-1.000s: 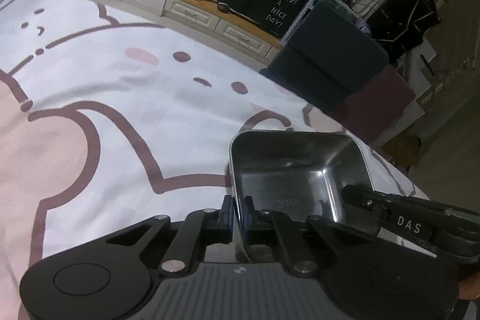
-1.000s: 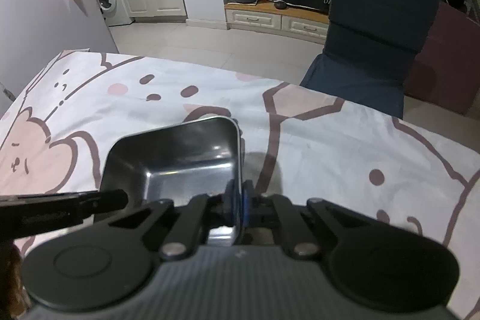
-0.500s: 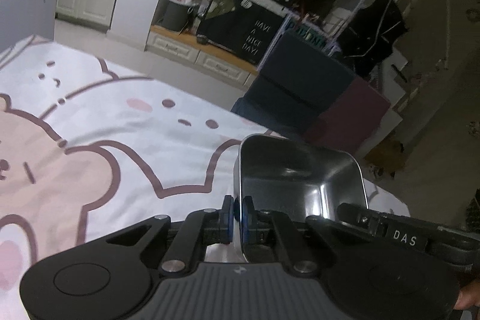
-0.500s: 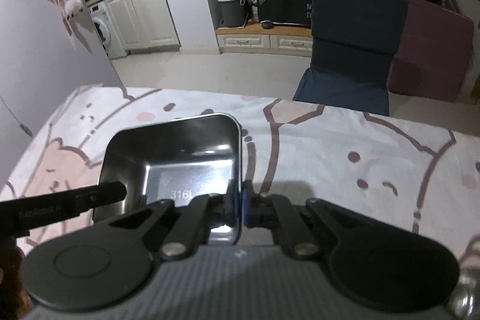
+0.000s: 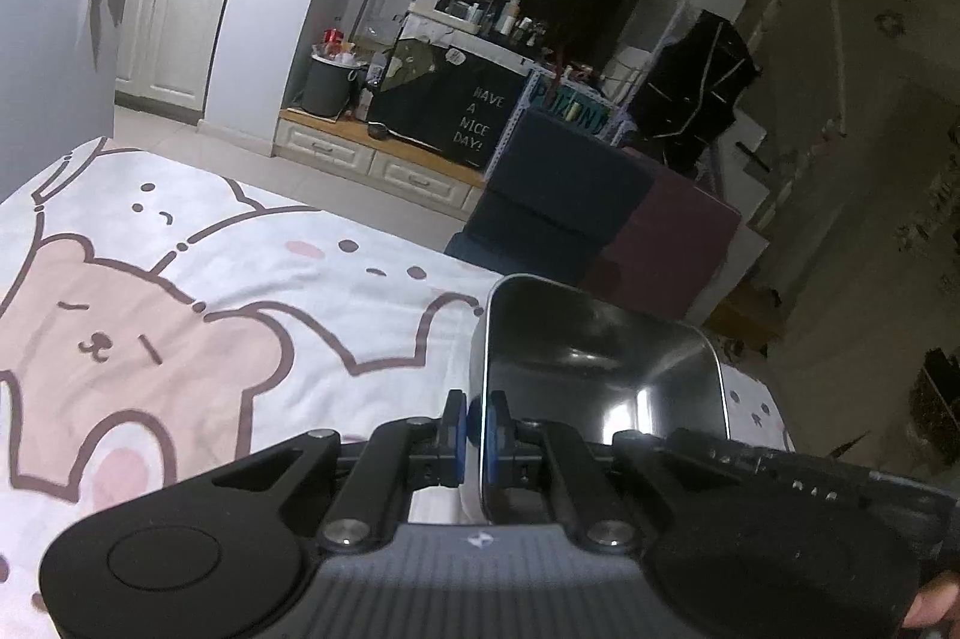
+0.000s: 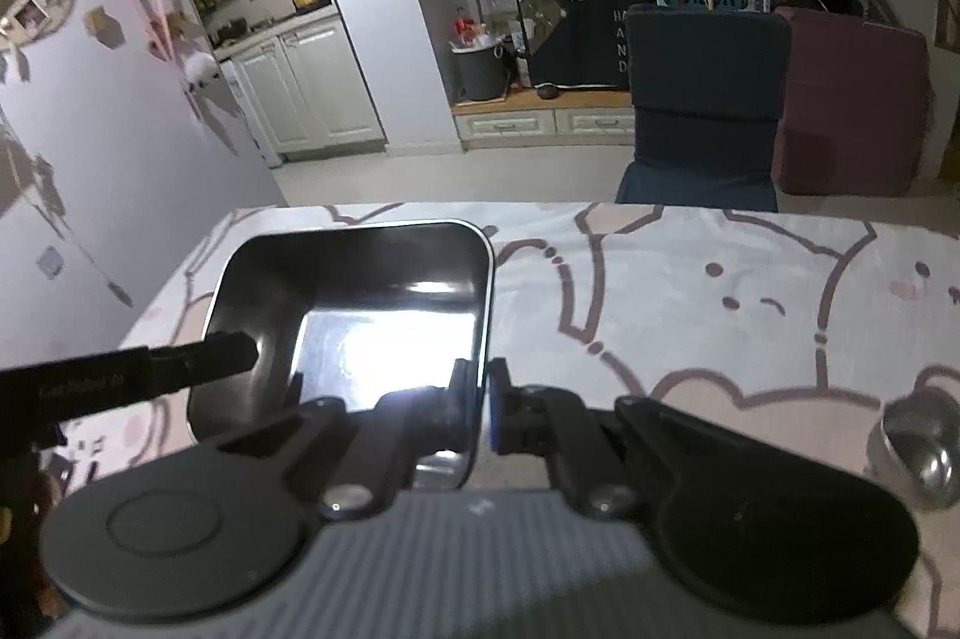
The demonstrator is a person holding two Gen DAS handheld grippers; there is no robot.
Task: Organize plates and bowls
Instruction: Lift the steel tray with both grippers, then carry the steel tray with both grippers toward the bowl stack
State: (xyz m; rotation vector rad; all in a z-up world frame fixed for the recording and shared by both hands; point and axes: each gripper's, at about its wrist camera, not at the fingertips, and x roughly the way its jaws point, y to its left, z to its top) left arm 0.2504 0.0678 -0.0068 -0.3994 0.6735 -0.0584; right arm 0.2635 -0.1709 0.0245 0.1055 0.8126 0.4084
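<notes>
A square stainless-steel tray (image 5: 606,375) (image 6: 360,309) with rounded corners hangs above the bear-print tablecloth (image 5: 180,315), held on two sides. My left gripper (image 5: 477,429) is shut on the tray's left wall, blue pads either side of the rim. On the opposite wall my right gripper (image 6: 485,408) is shut as well. Each wrist view shows the other gripper's black finger reaching onto the tray. A small round steel bowl (image 6: 918,444) sits on the cloth (image 6: 720,291) at the far right of the right wrist view.
A dark blue chair (image 6: 705,99) and a maroon one (image 6: 852,99) stand past the table's far edge. A grey wall (image 6: 90,159) with hanging decorations borders the table on the left. Kitchen cabinets and cluttered shelves fill the background.
Both grippers have risen with the tray between them, so more of the room and less of the cloth is seen. The round bowl has come into the right wrist view.
</notes>
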